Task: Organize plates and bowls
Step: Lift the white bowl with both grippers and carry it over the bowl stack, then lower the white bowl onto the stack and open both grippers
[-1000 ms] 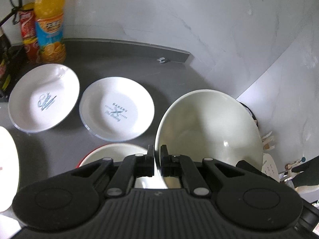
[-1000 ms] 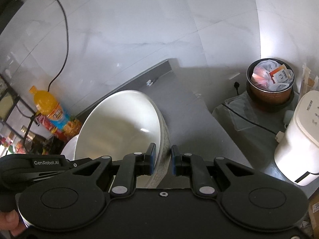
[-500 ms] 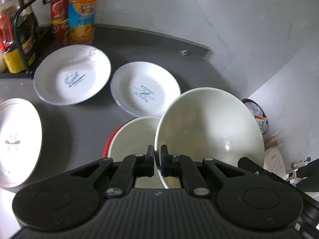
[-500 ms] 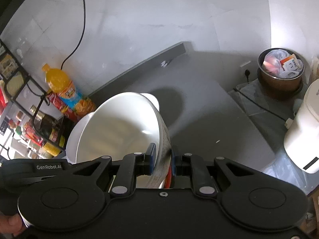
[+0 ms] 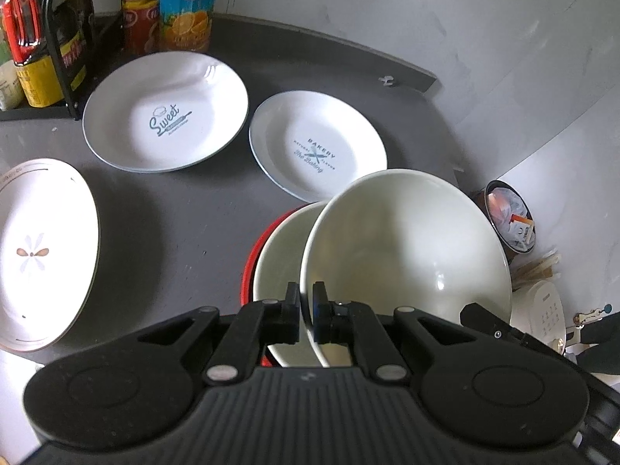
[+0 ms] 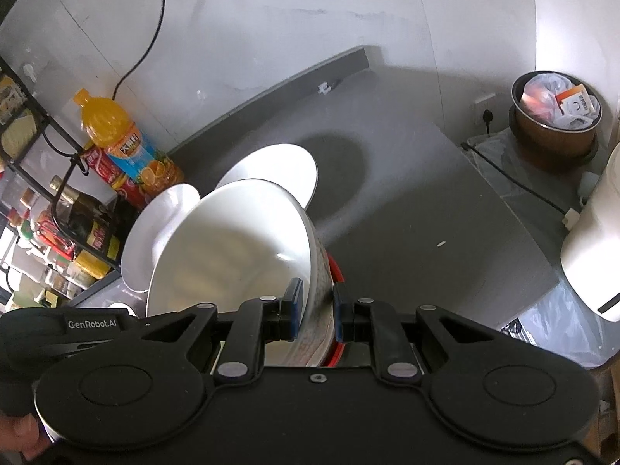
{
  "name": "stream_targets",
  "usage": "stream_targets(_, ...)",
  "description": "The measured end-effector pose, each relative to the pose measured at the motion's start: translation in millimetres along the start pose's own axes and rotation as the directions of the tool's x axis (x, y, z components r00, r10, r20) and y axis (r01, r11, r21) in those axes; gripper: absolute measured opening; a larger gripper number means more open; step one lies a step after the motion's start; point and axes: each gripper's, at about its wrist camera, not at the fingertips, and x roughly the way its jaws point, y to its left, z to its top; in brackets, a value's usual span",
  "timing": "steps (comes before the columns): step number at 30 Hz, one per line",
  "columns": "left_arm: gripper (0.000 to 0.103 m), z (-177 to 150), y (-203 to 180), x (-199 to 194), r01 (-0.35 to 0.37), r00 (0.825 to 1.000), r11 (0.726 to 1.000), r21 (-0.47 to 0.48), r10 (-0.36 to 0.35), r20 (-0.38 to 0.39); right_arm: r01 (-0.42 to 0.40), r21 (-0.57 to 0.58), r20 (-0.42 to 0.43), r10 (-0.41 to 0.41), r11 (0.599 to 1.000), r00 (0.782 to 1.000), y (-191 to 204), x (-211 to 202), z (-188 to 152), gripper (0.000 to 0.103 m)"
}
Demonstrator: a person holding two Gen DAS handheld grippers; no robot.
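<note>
Pinching the near rim of a tilted white bowl (image 5: 410, 240), the left gripper (image 5: 306, 312) clamps it from one side while the right gripper (image 6: 314, 308) clamps the opposite wall. The bowl hangs over a red-rimmed bowl (image 5: 279, 255) on the grey counter (image 5: 186, 209), near the "Bakery" plate (image 5: 316, 147) and "Sweet" plate (image 5: 166, 110).

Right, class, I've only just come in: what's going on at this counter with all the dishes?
A person holds a white bowl with both handheld grippers: the left gripper and right gripper each pinch its rim. The bowl hangs tilted over a second bowl with a red outside, apparently about to be nested in it. Three plates, the Sweet plate, the Bakery plate and a floral plate, lie separately on the grey counter.
</note>
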Motion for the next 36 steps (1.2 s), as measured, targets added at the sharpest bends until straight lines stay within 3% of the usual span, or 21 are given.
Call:
stream_targets(8, 0.004, 3, 12, 9, -0.032, 0.999, 0.999, -0.009, 0.031, -0.023, -0.001, -0.024, -0.057, 0.0, 1.0, 0.998, 8, 17, -4, 0.017)
stream_targets(18, 0.006, 3, 14, 16, -0.053, 0.998, 0.999, 0.01, 0.053, -0.031, -0.001, -0.039, -0.093, -0.003, 0.999, 0.996, 12, 26, -4, 0.026)
stream_targets(22, 0.007, 6, 14, 18, -0.059, 0.998, 0.998, 0.016, 0.059, -0.037, -0.007, -0.045, -0.074, 0.003, 0.999, 0.997, 12, 19, -1, 0.035)
stream_targets(29, 0.008, 8, 8, 11, -0.075, 0.997, 0.997, 0.022, 0.075, -0.03, -0.006, -0.051, -0.043, 0.003, 0.999, 0.999, 7, 4, -1, 0.036)
stream_targets(31, 0.008, 6, 7, 7, -0.078, 0.997, 0.997, 0.025, 0.079, -0.025, -0.007, -0.054, -0.039, 0.005, 0.999, 0.999, 6, 2, -4, 0.03)
stream_targets(32, 0.008, 5, 8, 5, -0.074, 0.997, 0.997, 0.025, 0.075, -0.024, -0.003, -0.052, -0.03, 0.002, 0.999, 1.0, 5, 2, -7, 0.021)
stream_targets(36, 0.008, -1, 13, -6, -0.068, 0.997, 0.997, 0.02, 0.069, -0.02, -0.018, -0.024, -0.057, 0.016, 1.0, 0.998, -1, 6, -18, 0.009)
